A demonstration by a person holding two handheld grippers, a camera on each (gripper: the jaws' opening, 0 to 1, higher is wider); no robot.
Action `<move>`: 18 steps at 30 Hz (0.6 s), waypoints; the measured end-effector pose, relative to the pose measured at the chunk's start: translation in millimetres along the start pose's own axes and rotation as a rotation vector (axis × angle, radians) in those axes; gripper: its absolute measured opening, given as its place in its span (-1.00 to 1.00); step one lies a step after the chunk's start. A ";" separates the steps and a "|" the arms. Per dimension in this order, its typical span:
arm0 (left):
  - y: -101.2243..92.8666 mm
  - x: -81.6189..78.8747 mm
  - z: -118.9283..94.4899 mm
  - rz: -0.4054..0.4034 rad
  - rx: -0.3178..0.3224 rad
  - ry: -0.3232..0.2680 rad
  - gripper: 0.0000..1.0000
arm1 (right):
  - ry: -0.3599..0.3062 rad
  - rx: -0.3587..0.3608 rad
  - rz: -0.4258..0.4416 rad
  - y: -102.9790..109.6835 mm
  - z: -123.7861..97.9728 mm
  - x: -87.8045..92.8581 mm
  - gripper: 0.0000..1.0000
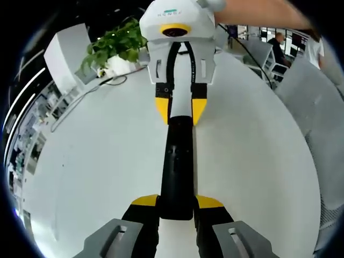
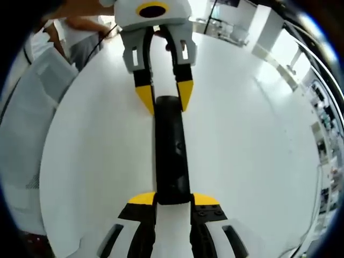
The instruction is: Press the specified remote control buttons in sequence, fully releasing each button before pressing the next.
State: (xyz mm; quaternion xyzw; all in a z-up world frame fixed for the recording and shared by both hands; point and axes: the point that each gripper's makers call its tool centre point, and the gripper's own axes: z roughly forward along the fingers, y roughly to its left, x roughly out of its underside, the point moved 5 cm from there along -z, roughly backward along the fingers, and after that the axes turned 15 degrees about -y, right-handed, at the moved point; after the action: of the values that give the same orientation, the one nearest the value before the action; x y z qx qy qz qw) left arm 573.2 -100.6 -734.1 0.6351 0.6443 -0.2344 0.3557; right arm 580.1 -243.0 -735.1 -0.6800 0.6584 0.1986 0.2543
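Remote control (image 1: pixel 177 166): long black bar lying flat on white round counter (image 1: pixel 97 161), pinned end to end. Left gripper (image 1: pixel 177 207) clamped on near end; right gripper (image 1: pixel 180 110) straddling far end, seemingly closed on it. Risk: with both ends held, neither tip free for pressing; releasing one could let remote pivot or slide.

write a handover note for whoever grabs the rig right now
Left claw: shut on one end of the black remote, holding it on or just over the white table.
Right claw: shut on the remote's other end.
Both claws face each other along the remote.
Done: remote gripped at both ends. No button is being pressed now; whether any was pressed can't be told.
Left: free one claw, then press the buttons in order, releasing fully between presses.
Plant at the table's far edge.
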 end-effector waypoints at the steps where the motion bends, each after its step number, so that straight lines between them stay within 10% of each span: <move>1: -0.2 -0.1 -0.1 0.001 0.001 0.000 -0.52 | 0.000 0.001 0.001 -0.1 0.1 0.1 -0.61; 18: -1.1 1.0 -1.2 -0.012 0.006 0.003 -0.51 | 0.003 0.006 0.024 0.3 -1.3 2.5 -0.52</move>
State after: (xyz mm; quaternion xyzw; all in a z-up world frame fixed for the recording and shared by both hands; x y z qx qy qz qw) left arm 572.0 -99.1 -734.3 0.6327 0.6478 -0.2377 0.3514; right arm 579.9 -245.8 -735.6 -0.6715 0.6675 0.1989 0.2529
